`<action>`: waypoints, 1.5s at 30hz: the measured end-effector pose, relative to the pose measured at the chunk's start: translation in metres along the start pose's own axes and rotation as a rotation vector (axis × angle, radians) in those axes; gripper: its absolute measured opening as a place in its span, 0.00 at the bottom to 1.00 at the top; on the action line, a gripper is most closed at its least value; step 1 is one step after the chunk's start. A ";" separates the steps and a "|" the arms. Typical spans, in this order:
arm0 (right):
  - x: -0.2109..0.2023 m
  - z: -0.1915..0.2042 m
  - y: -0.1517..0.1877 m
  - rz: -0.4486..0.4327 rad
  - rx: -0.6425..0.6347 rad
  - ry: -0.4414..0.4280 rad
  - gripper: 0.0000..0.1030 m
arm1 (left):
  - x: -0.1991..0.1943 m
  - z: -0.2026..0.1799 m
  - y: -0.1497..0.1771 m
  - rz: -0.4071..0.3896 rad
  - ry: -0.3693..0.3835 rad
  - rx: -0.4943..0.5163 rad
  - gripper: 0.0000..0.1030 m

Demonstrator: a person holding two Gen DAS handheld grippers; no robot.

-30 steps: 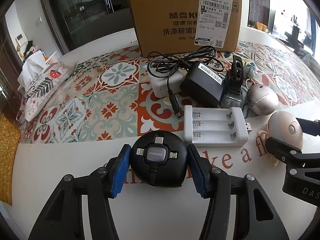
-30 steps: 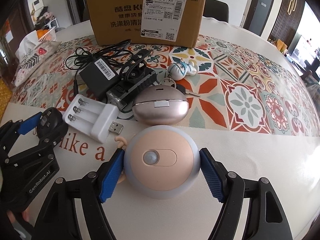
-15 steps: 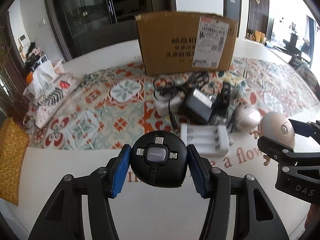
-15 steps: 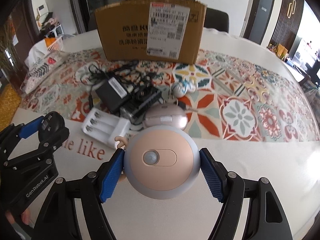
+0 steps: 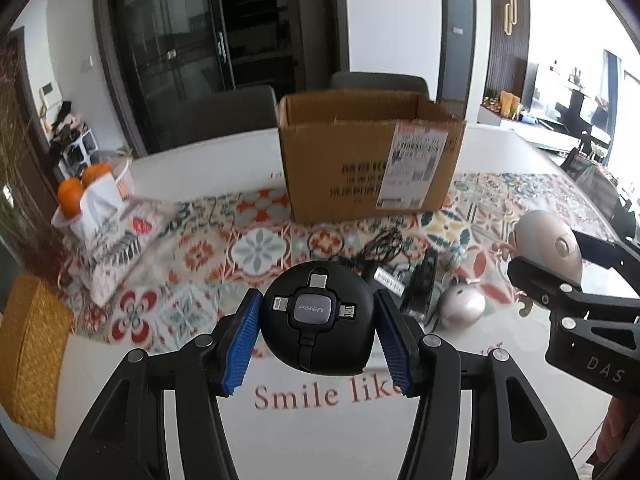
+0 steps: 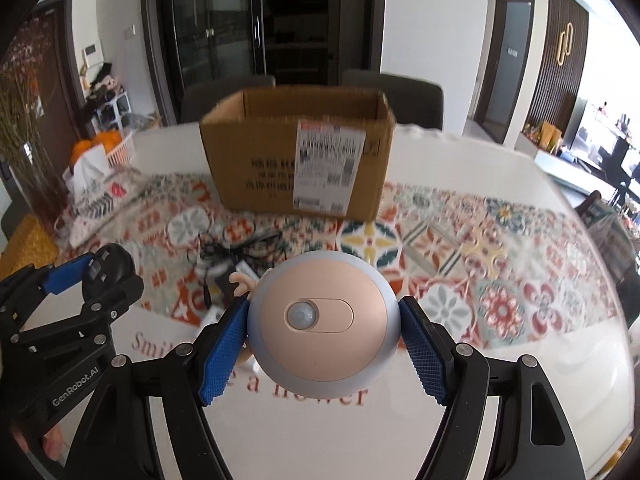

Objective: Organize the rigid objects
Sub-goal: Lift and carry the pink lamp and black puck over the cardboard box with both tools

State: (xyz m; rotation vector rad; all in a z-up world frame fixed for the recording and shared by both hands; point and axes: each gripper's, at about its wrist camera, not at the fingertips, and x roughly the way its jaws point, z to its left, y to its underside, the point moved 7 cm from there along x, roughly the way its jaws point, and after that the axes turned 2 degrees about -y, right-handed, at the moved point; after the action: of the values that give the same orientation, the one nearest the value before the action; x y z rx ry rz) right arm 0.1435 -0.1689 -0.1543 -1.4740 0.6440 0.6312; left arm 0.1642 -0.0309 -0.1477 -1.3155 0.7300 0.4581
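Left gripper (image 5: pixel 318 338): blue pads clamp round black cable hub (image 5: pixel 318 320), clear of the table (image 5: pixel 320 440). Open cardboard box (image 5: pixel 370 160) stands behind on patterned cloth (image 5: pixel 256 248). Right gripper (image 5: pixel 560 276) at right edge holds round pink device (image 5: pixel 550 246).

A home dining room: a white table (image 6: pixel 460 412) under a patterned runner (image 6: pixel 472 264), upholstered chairs (image 6: pixel 394 90) behind, a glass-doored cabinet (image 6: pixel 224 20) (dark-framed), oranges (image 5: pixel 70 196) nearby.

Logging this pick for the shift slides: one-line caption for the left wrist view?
Left gripper holds a black round cable hub above the table, facing the open cardboard box.
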 end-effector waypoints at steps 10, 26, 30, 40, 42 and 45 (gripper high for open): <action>-0.015 -0.001 -0.045 -0.102 -0.013 0.000 0.73 | -0.006 0.004 -0.047 -0.071 -0.002 0.013 0.54; 0.011 -0.015 -0.114 -0.165 0.000 0.009 0.73 | 0.021 0.006 -0.122 -0.152 0.015 0.031 0.54; 0.018 -0.015 -0.130 -0.174 -0.003 0.001 0.73 | 0.028 0.009 -0.140 -0.175 0.001 0.042 0.54; 0.036 -0.016 -0.168 -0.190 -0.027 -0.008 0.73 | 0.048 0.015 -0.180 -0.194 0.009 0.044 0.54; 0.042 -0.016 -0.177 -0.185 -0.035 -0.009 0.73 | 0.055 0.015 -0.187 -0.185 0.024 0.040 0.54; 0.055 -0.018 -0.186 -0.158 -0.034 -0.023 0.73 | 0.066 0.015 -0.196 -0.168 0.033 0.042 0.54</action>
State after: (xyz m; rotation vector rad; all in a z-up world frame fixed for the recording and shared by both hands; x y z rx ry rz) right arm 0.3168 -0.1882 -0.0666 -1.5305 0.4948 0.5379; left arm 0.3472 -0.0645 -0.0558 -1.3349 0.6468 0.2851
